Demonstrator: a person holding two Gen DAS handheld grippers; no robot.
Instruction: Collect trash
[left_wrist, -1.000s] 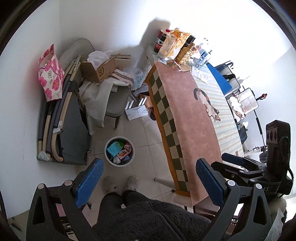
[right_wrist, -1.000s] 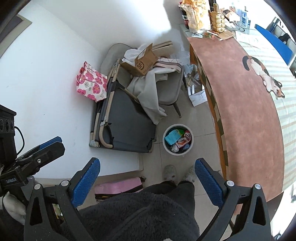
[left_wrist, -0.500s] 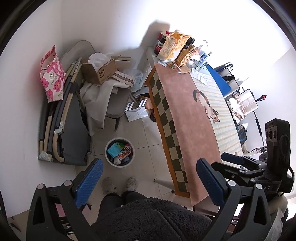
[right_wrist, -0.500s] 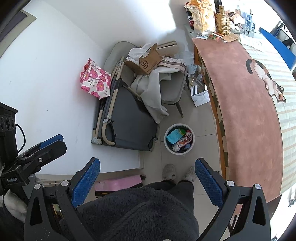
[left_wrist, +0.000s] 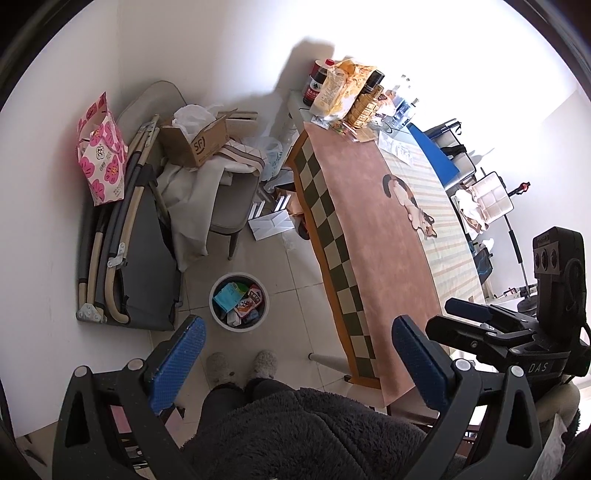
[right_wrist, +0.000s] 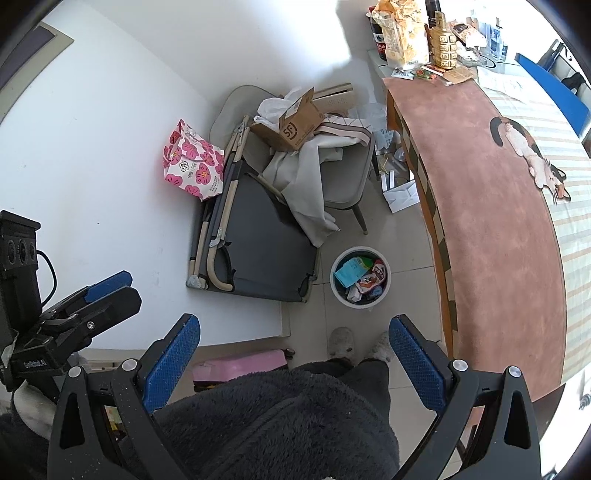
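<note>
White plastic forms the round trash bin (left_wrist: 239, 304), which stands on the tiled floor (left_wrist: 295, 280) just ahead of our slippers (left_wrist: 242, 363), between the folded cot (left_wrist: 144, 258) and the table (left_wrist: 376, 229). The bin holds loose packaging (right_wrist: 360, 277): a light blue carton, red-and-white wrappers, smaller scraps.

We hold the left gripper (left_wrist: 295, 354) high above the floor with its blue pads wide apart and nothing between them. The right gripper (right_wrist: 293, 350) is in the same condition: spread, empty, well above the bin.

We judge the trash to be light, thin and easily crushed. Film wrappers are likely slippery and will deform under the pads; the carton is stiffer and offers flat faces. We recommend taking wrappers at a folded edge or a bunched part, and the carton across its narrow sides.

Candidate litter lies well apart from the bin: white paper (left_wrist: 271, 225) on the floor near the table leg, and flat packets (right_wrist: 424, 72) at the far end of the table. Whether these count as trash we cannot tell.
</note>
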